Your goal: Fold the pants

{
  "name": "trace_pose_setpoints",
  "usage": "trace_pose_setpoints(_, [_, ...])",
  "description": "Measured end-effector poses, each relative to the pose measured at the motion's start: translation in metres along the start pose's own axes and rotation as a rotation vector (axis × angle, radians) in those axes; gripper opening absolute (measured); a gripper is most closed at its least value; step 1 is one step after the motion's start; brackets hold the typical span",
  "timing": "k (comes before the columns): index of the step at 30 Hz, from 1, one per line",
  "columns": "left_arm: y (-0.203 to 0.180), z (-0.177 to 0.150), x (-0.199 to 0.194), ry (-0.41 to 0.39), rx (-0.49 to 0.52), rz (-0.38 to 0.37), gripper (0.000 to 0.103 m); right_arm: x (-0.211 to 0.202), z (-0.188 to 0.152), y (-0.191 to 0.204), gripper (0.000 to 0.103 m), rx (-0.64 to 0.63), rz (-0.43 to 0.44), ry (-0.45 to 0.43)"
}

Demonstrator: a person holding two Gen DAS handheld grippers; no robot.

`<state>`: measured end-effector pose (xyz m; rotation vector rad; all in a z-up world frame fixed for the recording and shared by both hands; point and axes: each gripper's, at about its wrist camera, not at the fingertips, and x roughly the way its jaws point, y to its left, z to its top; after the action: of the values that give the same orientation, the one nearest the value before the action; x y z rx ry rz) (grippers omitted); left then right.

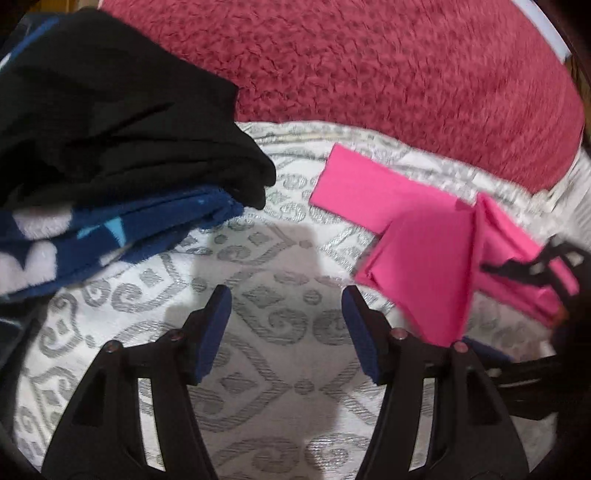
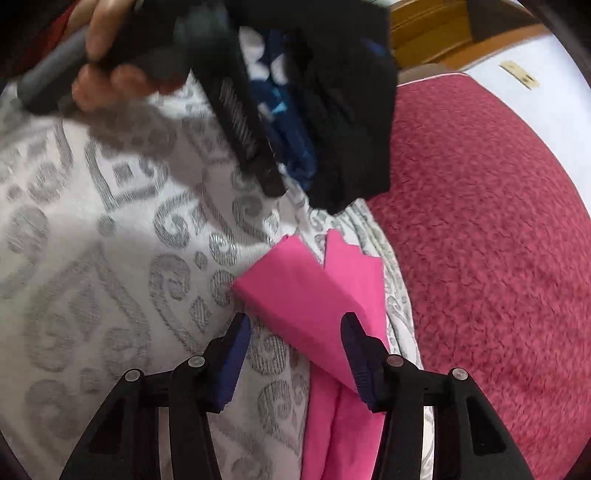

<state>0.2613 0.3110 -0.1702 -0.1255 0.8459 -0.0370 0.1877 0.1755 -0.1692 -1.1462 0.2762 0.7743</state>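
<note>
The pink pants [image 1: 417, 236] lie partly folded on the white sheet with grey patterns [image 1: 280, 369], near the crimson blanket. My left gripper [image 1: 286, 292] hovers open over bare sheet, left of the pants, with nothing between its fingers. In the right wrist view the pink pants [image 2: 306, 295] run from the middle down under my right gripper [image 2: 295, 320]. Its jaws stand apart; the right fingertip [image 2: 354, 339] is over the cloth and the left fingertip is over the sheet. No pad presses on the fabric. A hand [image 2: 107, 74] holds the left tool at the upper left.
A stack of folded clothes sits at the left: a black garment [image 1: 122, 122] on top of a blue fleece with white shapes [image 1: 110, 236]. A fuzzy crimson blanket [image 1: 388, 74] covers the far side. Wooden furniture [image 2: 424, 33] shows beyond the bed.
</note>
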Motion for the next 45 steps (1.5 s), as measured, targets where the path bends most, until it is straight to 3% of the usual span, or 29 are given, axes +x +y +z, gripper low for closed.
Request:
trace_pose_setpoints(2, [0.003,-0.001,-0.004,-0.019,-0.022,-0.021,0.063,0.013,0.004,0.003,0.033,-0.022,-0.001,0.001])
trace_pose_setpoints(3, [0.003,-0.002,-0.005,-0.025,-0.024,-0.029,0.063,0.02,0.008,0.001,0.014,-0.02,0.012,0.006])
trace_pose_setpoints(4, [0.003,-0.001,-0.006,-0.028,-0.02,-0.037,0.063,0.028,0.01,0.002,0.003,-0.009,0.024,0.011])
trace_pose_setpoints(8, [-0.013,-0.002,-0.014,-0.046,0.062,-0.11,0.063,0.017,0.018,-0.028,0.003,0.125,0.088,0.005])
trace_pose_setpoints(16, [-0.062,0.02,-0.013,-0.072,0.298,-0.255,0.063,-0.006,0.023,-0.13,0.003,0.434,0.18,-0.061])
trace_pose_setpoints(19, [-0.065,0.046,0.001,-0.078,0.255,-0.317,0.063,-0.002,0.024,-0.165,0.003,0.526,0.252,-0.084])
trace_pose_setpoints(22, [-0.054,0.069,0.007,-0.112,0.146,-0.438,0.063,-0.003,0.023,-0.184,0.003,0.577,0.279,-0.093])
trace_pose_setpoints(25, [-0.046,0.083,0.015,-0.13,0.044,-0.496,0.063,-0.005,0.025,-0.197,0.003,0.598,0.294,-0.106])
trace_pose_setpoints(27, [-0.044,0.089,0.017,-0.129,0.006,-0.543,0.041,-0.003,0.025,-0.201,0.003,0.608,0.297,-0.106])
trace_pose_setpoints(28, [-0.045,0.092,0.018,-0.124,0.009,-0.548,0.002,0.001,0.025,-0.204,0.003,0.617,0.296,-0.099])
trace_pose_setpoints(32, [-0.054,0.094,0.016,-0.126,0.051,-0.395,0.004,0.026,0.026,-0.217,0.003,0.673,0.287,-0.066])
trace_pose_setpoints(36, [-0.052,0.099,0.023,-0.115,0.023,-0.288,0.004,0.061,0.036,-0.225,0.003,0.696,0.284,-0.032])
trace_pose_setpoints(43, [-0.033,0.088,0.095,0.101,-0.063,-0.155,0.005,0.156,0.039,-0.204,0.003,0.704,0.218,0.171])
trace_pose_setpoints(45, [-0.025,0.082,0.107,0.123,-0.097,-0.169,0.008,0.177,0.033,-0.198,0.005,0.725,0.207,0.233])
